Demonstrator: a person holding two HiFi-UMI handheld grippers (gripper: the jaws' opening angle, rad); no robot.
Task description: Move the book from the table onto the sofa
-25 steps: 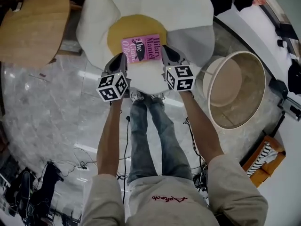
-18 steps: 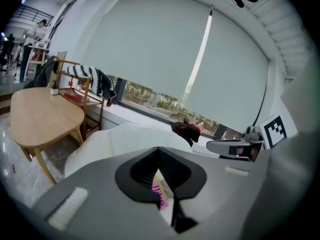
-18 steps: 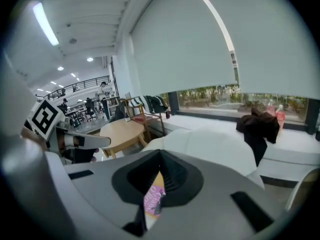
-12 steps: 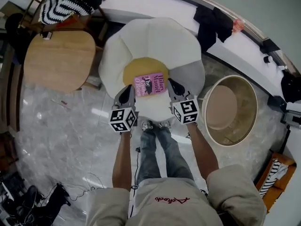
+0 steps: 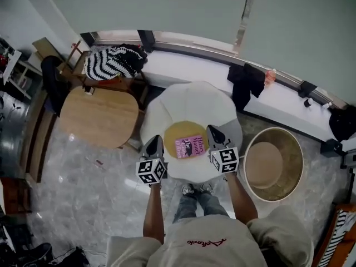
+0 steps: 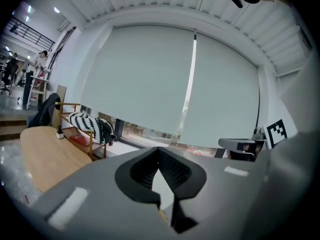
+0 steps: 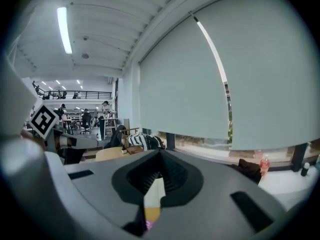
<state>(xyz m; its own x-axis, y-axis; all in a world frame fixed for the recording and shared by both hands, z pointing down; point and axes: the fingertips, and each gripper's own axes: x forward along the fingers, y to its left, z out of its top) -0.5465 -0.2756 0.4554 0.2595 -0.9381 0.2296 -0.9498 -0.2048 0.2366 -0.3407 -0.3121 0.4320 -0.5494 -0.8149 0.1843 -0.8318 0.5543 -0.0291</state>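
Glossy grey stone floor fills the head view around a puffy white sofa, petal-shaped with a round yellow centre. The flat pink book lies on that yellow centre. Left of the sofa stands a rounded wooden table, and right of the sofa a round beige tub. Both bare forearms reach out toward the sofa. The left gripper and right gripper flank the book, neither holding it.

In the left gripper view the ribbed black jaws meet with nothing between them, and pale roller blinds fill the background.

In the right gripper view the jaws are likewise closed and empty. A white, yellow and pink sliver beneath them is too narrow to identify.
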